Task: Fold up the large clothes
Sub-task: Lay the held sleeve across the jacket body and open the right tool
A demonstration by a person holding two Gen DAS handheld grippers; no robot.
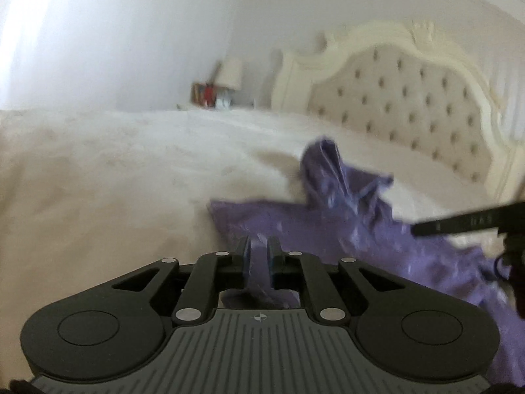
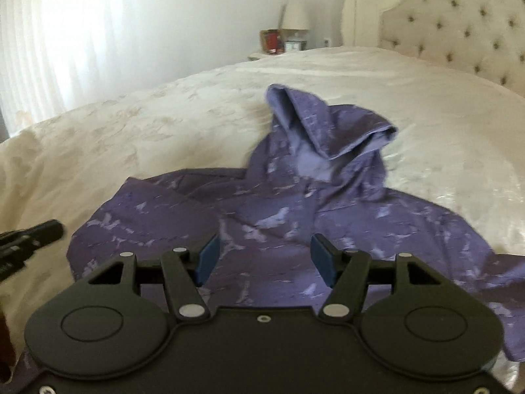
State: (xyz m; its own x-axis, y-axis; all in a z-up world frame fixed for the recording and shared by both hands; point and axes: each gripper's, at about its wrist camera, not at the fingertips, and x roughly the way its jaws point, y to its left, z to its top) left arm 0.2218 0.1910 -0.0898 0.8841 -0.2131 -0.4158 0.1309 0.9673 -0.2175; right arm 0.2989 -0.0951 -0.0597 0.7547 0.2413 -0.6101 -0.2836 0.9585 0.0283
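Left gripper (image 1: 259,256): blue pads close together, a fold of purple cloth between them; contact with the pads impossible to tell.
Right gripper (image 2: 262,259): jaws well apart, nothing between the blue pads (image 2: 207,259), hovering over the garment's near part.
Purple hoodie (image 2: 295,203): spread on the bed cover, pale blotchy print, hood bunched and standing up on its far side.
Bed cover (image 2: 164,124): cream, patterned, under the hoodie and around it on all visible sides.
Headboard (image 2: 459,23): tufted, cream frame, well beyond the hoodie.
Lamp (image 2: 295,16): pale shade, beyond the hoodie, beside the headboard.
Curtain (image 2: 59,39): bright, sheer, far from the hoodie.
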